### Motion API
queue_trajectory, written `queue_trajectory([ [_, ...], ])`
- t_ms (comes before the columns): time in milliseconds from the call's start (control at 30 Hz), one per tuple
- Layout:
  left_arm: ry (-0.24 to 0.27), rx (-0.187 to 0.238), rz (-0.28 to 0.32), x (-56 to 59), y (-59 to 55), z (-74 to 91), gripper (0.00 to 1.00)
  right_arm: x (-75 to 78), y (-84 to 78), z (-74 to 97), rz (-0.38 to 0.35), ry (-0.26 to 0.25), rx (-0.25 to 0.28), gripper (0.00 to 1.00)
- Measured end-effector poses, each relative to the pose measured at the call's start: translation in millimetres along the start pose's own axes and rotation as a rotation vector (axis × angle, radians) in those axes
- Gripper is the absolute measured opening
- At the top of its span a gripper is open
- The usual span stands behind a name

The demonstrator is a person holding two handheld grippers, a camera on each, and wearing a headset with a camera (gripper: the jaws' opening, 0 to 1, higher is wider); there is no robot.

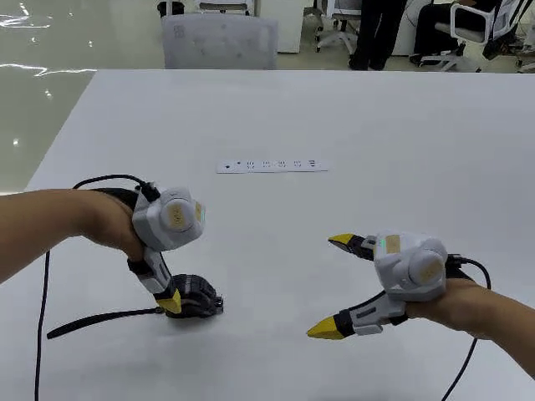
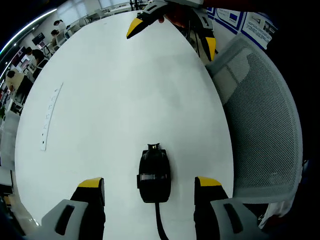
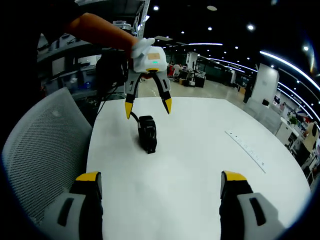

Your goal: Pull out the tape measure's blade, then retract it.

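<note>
A black tape measure [image 1: 201,295] lies on the white table [image 1: 334,125], its black strap [image 1: 100,321] trailing to the left. My left gripper [image 1: 187,303] points down at it, open. In the left gripper view the tape measure [image 2: 154,172] sits between the spread yellow fingertips [image 2: 91,182] without touching them. The right gripper view shows the left gripper [image 3: 148,108] hovering just over the tape measure [image 3: 148,133]. My right gripper [image 1: 334,286] is open, empty, a short way to the right, and faces the tape measure. No blade is seen pulled out.
A white power strip [image 1: 267,165] lies flat in the middle of the table. A grey mesh chair [image 1: 219,42] stands at the far edge and another mesh chair [image 2: 265,115] at the near side. People sit and stand in the far right background.
</note>
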State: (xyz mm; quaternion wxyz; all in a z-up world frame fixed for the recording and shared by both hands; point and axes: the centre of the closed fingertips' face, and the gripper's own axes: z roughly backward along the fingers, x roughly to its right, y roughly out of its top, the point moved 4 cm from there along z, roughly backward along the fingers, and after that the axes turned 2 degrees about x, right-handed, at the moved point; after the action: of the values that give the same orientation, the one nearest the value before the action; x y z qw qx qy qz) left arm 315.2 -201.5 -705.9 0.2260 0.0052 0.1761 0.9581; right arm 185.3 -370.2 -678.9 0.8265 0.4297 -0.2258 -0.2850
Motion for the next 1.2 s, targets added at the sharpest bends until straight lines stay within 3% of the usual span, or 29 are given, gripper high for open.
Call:
queue_trajectory([
  [67,-0.025,-0.017,0.003,5.0,-4.6,-8.3,0.7,0.3,0.5,-9.2,0.016,0.027,-0.012,1.0],
  [167,-0.019,-0.025,-0.002,6.7,-6.7,-15.9,0.68,0.4,3.0,-20.3,0.032,0.059,-0.021,0.98],
  [267,-0.023,-0.004,-0.001,8.3,-5.4,-20.5,0.64,2.4,8.1,-29.8,0.041,0.084,-0.021,0.98],
  [433,-0.014,-0.021,-0.013,6.1,-11.1,-26.6,0.58,10.6,16.5,-42.3,0.042,0.118,-0.022,0.92],
  [600,-0.015,0.001,-0.003,5.7,-11.4,-29.8,0.52,14.0,26.0,-49.1,0.062,0.172,-0.026,0.91],
  [767,-0.002,0.013,-0.008,5.4,-10.3,-36.7,0.46,17.1,26.4,-59.7,0.069,0.179,-0.031,0.88],
  [900,0.005,0.008,-0.006,2.4,-10.6,-40.6,0.33,17.0,23.6,-72.5,0.086,0.189,-0.052,0.88],
  [1200,-0.011,0.022,-0.023,3.7,-11.4,-40.2,0.32,17.8,25.8,-89.5,0.066,0.208,-0.064,0.85],
])
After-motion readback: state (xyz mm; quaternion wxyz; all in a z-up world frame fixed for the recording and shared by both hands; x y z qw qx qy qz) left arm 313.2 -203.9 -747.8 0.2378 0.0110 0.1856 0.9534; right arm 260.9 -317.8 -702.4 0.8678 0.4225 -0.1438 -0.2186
